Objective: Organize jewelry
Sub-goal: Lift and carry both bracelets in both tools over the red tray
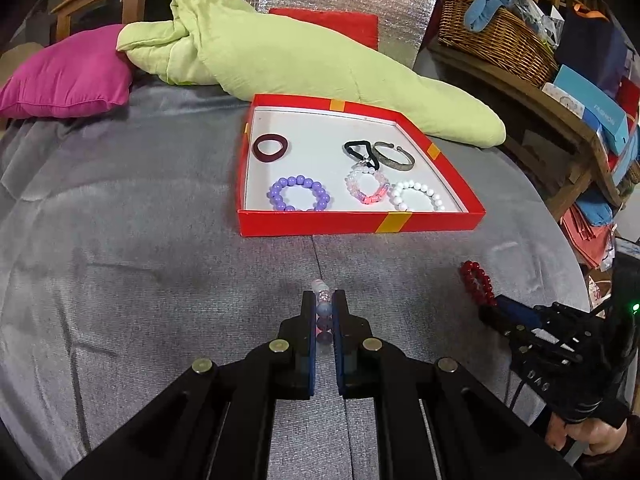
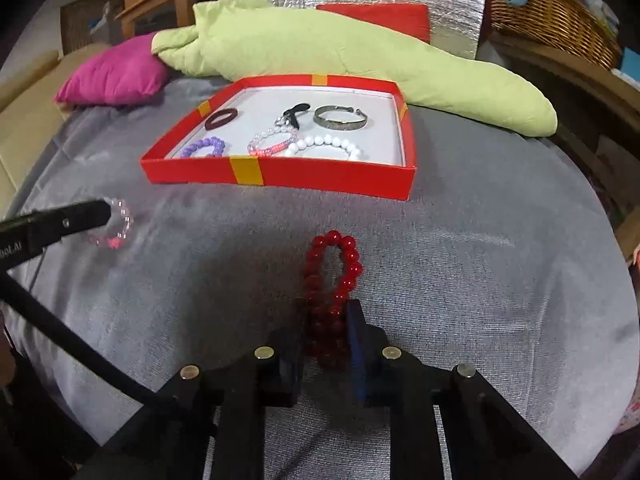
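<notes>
My left gripper (image 1: pixel 323 297) is shut on a pale, clear bead bracelet (image 1: pixel 321 286) just above the grey cover; the right wrist view shows that bracelet (image 2: pixel 126 220) hanging from its tip at the left. A dark red bead bracelet (image 2: pixel 349 257) sits between the fingers of my right gripper (image 2: pixel 326 320), and the pads press on its near end. The left wrist view has this bracelet (image 1: pixel 476 280) sticking out of the right gripper (image 1: pixel 494 305). Beyond both stands a shallow red box (image 1: pixel 360 222) holding a purple bead bracelet (image 1: pixel 298 194), a pink-and-clear one (image 1: pixel 368 186), a white one (image 1: pixel 416 196), a silver bangle (image 1: pixel 394 156) and two hair ties.
A grey cover (image 1: pixel 160 260) spreads over the whole surface. A light green quilt (image 1: pixel 280 56) and a pink pillow (image 1: pixel 68 76) lie behind the box. At the right are a wooden shelf with a wicker basket (image 1: pixel 492 40) and boxes. A person's hand (image 1: pixel 592 436) holds the right gripper.
</notes>
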The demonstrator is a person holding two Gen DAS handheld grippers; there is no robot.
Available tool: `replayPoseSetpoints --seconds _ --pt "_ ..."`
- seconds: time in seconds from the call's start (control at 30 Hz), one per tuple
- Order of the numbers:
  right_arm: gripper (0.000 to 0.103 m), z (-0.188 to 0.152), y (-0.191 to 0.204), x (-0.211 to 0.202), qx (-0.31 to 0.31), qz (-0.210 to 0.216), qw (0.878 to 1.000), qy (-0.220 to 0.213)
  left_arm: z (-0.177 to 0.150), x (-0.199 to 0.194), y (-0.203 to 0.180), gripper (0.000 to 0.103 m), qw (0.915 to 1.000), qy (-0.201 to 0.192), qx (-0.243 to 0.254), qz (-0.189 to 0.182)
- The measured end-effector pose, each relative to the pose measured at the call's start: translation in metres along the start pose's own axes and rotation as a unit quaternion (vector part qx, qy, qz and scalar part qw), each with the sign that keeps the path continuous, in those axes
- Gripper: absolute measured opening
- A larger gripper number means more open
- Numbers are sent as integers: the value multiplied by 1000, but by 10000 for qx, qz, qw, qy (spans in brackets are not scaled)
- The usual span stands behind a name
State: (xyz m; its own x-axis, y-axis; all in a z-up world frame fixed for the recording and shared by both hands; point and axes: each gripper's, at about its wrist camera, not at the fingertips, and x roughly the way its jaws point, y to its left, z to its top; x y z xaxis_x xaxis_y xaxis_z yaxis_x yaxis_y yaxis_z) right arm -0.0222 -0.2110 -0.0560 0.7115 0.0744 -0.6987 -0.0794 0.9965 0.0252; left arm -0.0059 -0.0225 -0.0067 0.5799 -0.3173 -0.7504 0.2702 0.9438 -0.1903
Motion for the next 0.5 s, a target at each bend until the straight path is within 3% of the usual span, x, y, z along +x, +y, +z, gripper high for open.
replayPoseSetpoints --seconds 0.2,0.3,0.5 --pt "20 9 -21 -23 669 788 9938 -413 1 -4 -3 8 9999 -106 76 58" --pt "20 13 -29 -29 1006 1296 9851 -516 3 -8 -5 8 9997 -197 106 32" --pt "21 16 -33 -40 1320 1795 9723 -708 7 -16 -11 8 9987 -463 189 -14"
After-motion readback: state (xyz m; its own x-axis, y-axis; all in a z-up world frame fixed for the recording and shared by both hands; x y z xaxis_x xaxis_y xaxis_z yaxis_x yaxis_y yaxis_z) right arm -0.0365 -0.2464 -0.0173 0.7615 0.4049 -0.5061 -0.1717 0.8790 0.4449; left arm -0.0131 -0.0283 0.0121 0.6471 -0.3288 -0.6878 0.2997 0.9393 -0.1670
